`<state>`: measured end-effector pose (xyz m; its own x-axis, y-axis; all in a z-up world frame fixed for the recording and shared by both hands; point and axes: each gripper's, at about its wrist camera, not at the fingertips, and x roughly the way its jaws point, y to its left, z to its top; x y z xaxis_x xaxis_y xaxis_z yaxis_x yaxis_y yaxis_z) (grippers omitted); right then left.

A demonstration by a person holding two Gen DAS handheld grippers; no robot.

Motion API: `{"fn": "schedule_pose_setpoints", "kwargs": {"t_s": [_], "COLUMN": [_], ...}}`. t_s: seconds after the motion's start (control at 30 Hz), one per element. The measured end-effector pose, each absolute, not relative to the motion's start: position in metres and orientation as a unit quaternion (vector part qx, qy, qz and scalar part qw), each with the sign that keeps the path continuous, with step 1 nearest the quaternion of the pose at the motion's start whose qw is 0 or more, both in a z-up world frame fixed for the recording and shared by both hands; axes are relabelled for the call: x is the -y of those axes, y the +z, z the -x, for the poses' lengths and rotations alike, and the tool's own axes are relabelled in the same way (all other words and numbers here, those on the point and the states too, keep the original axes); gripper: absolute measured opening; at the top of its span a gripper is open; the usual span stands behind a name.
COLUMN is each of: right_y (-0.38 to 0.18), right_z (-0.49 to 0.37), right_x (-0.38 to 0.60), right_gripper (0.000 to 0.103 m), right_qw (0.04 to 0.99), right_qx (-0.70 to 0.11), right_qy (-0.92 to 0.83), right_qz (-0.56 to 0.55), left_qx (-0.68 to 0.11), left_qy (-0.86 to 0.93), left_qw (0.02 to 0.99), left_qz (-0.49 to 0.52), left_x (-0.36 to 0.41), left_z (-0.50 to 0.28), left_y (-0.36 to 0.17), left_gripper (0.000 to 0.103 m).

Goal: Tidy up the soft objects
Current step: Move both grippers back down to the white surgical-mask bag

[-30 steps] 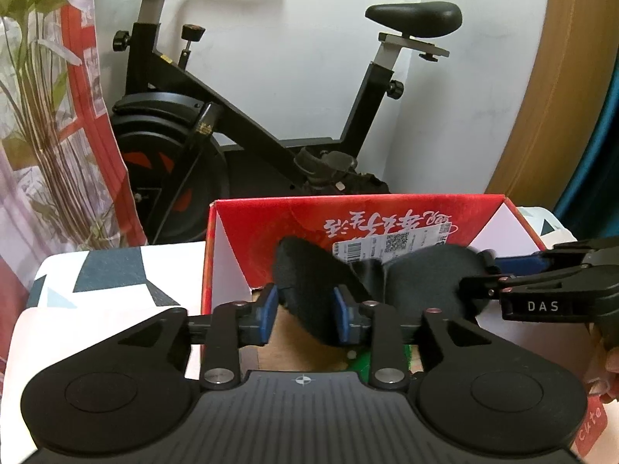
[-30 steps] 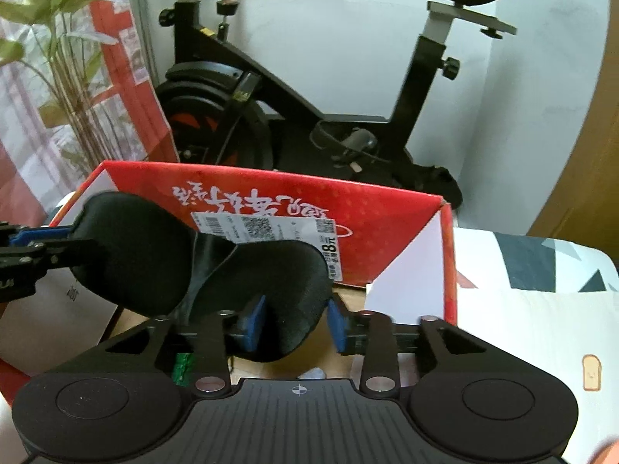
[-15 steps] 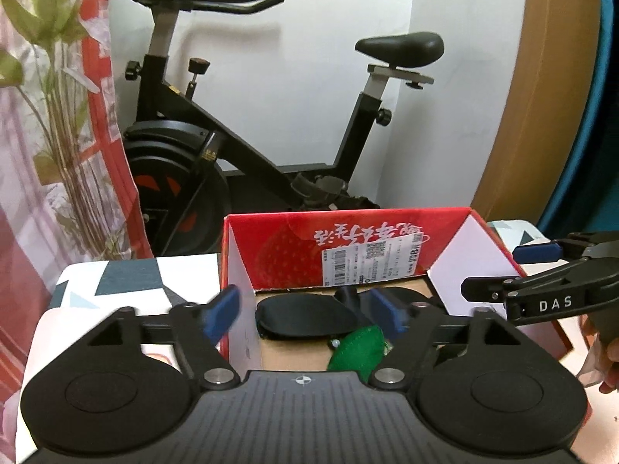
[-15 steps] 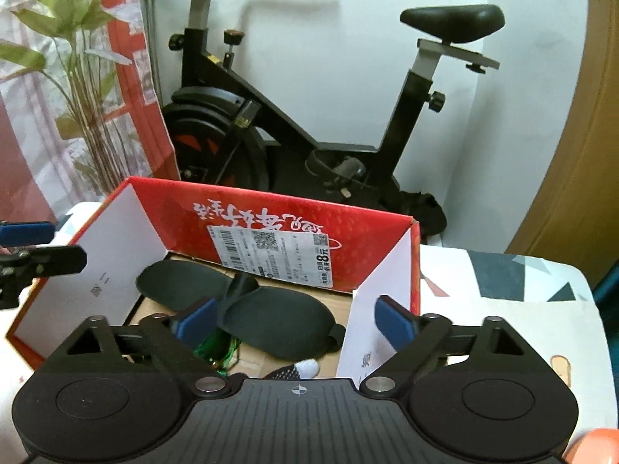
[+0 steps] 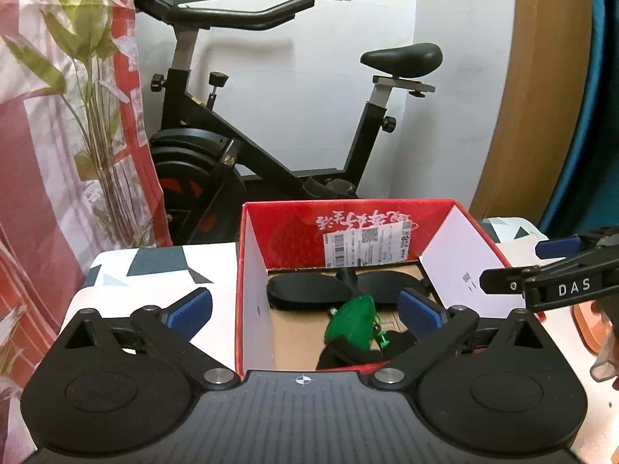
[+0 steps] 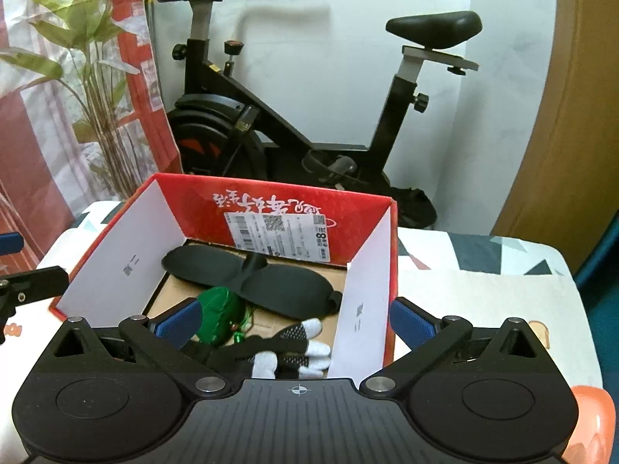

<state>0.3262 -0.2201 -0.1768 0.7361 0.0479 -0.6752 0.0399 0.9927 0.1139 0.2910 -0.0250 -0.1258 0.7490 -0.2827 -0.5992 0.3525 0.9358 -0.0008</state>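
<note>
Black eye mask (image 6: 251,280) lies flat in the red box (image 6: 363,212), long axis left-right; both grippers' fingers (image 6: 410,324) apart.

Both wrist views are evenly and fairly brightly lit by soft indoor light from above and in front, which throws a blurred shadow of the exercise bike (image 6: 294,116) onto the white wall (image 5: 309,116) behind it and leaves no harsh glare. Focus is sharp across the middle, where the label on the red box (image 6: 271,201) stays partly readable, though colours look slightly washed and grainy. Fisheye distortion bows the wooden panel (image 5: 541,96) and curtain (image 6: 58,116) at the edges, with dark vignetted corners.
</note>
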Motion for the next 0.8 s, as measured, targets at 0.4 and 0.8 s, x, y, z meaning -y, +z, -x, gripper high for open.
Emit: {"fn": "schedule_pose_setpoints", "kwargs": {"t_s": [0.4, 0.8], "right_y": [-0.192, -0.245], "right_z": [-0.255, -0.198], "right_x": [0.218, 0.213], "right_gripper": [0.103, 0.103], "right_qw": [0.932, 0.924], "right_qx": [-0.355, -0.371], "right_qy": [0.019, 0.008], "right_qz": [-0.07, -0.09], "left_qx": [-0.33, -0.387], "left_qy": [-0.151, -0.136], "left_qw": [0.931, 0.912], "left_qz": [-0.042, 0.004], "left_x": [0.009, -0.011], "left_z": [-0.229, -0.201], "left_y": [-0.15, -0.195], "left_gripper": [0.103, 0.103]}}
